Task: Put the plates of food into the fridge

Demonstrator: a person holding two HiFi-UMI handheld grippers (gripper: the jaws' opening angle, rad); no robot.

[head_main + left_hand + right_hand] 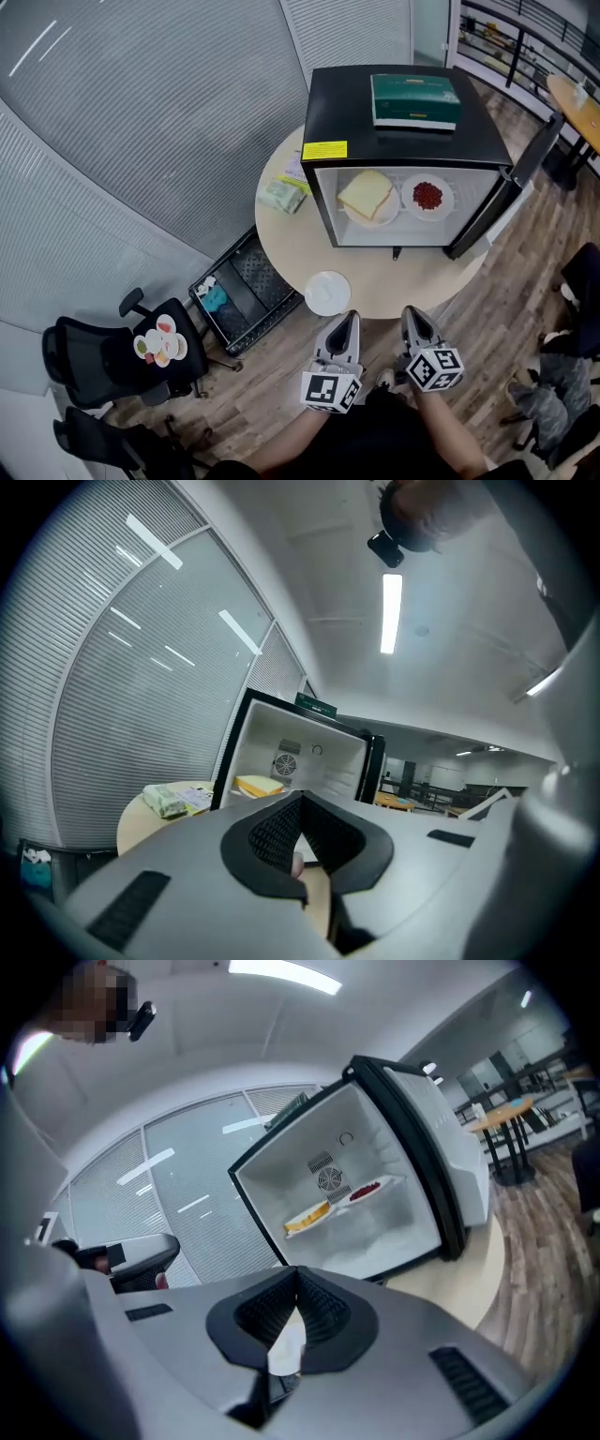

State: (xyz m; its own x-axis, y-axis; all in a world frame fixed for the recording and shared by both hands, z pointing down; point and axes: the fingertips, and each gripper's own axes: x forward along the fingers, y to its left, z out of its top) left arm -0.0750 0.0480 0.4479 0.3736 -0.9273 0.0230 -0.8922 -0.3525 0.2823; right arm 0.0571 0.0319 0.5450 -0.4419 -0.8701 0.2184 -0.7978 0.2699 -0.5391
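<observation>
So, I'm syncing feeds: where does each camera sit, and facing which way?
Head view: on the head, steeply down at table and open fridge; forearms, left gripper, right gripper show.
Left gripper view: rides it, level toward fridge; its shut jaws show.
Right gripper view: rides it, tilted, toward fridge; shut jaws show.
All share the sandwich plate.
</observation>
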